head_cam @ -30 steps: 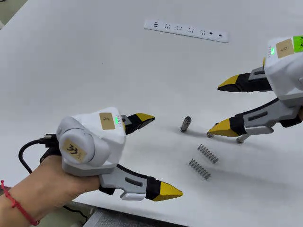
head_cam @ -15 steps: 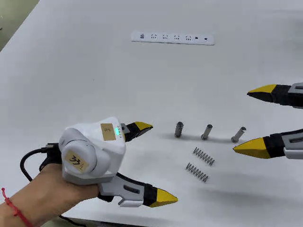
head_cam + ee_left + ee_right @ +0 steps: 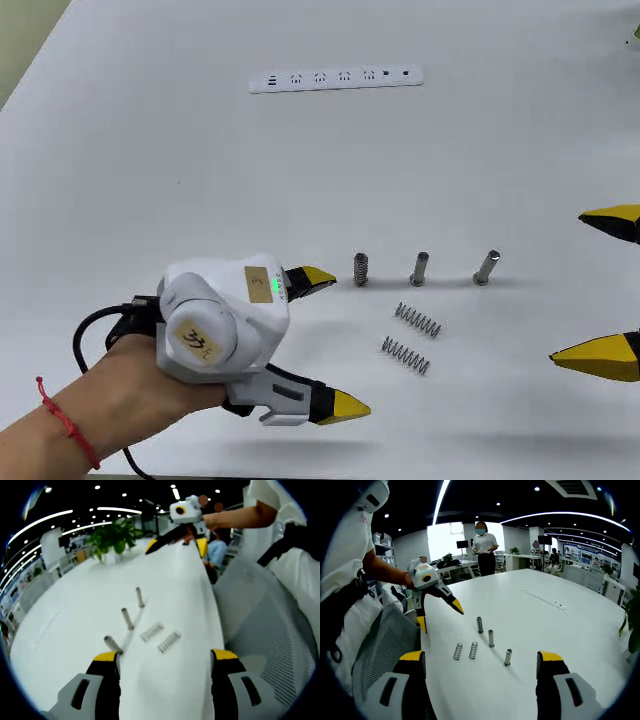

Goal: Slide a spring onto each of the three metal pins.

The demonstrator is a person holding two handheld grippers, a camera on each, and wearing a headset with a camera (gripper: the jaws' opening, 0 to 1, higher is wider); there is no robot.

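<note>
Three metal pins stood upright in a row near the centre of the head view. The leftmost pin [image 3: 361, 269] already carried a spring, while the middle pin [image 3: 419, 268] and the right pin [image 3: 486, 266] were bare. Just below them two loose springs lay flat and side by side, the upper spring [image 3: 417, 319] and the lower spring [image 3: 405, 355], close together but apart. The left gripper [image 3: 335, 342], at the lower left of the frame, had its jaws spread wide and held nothing. The right gripper [image 3: 568, 284], at the right edge, was spread the same way and was also empty. The step in hand was probably to fetch one loose spring. To do it well, I think one gripper should pinch the spring lightly near one end, so that the coils are not crushed and the bore stays free. It should then turn the spring upright and lower it straight over a bare pin. A spring can roll when it is touched, and a pin may tip if it is pushed from the side. The white table [image 3: 180, 180] was smooth and plain, with a white power strip [image 3: 335, 78] at the upper middle. Around it was an open office with ceiling lights [image 3: 440, 497], a potted plant [image 3: 112, 535], a mesh chair [image 3: 385, 640] and a standing person [image 3: 483, 542] far behind.
</note>
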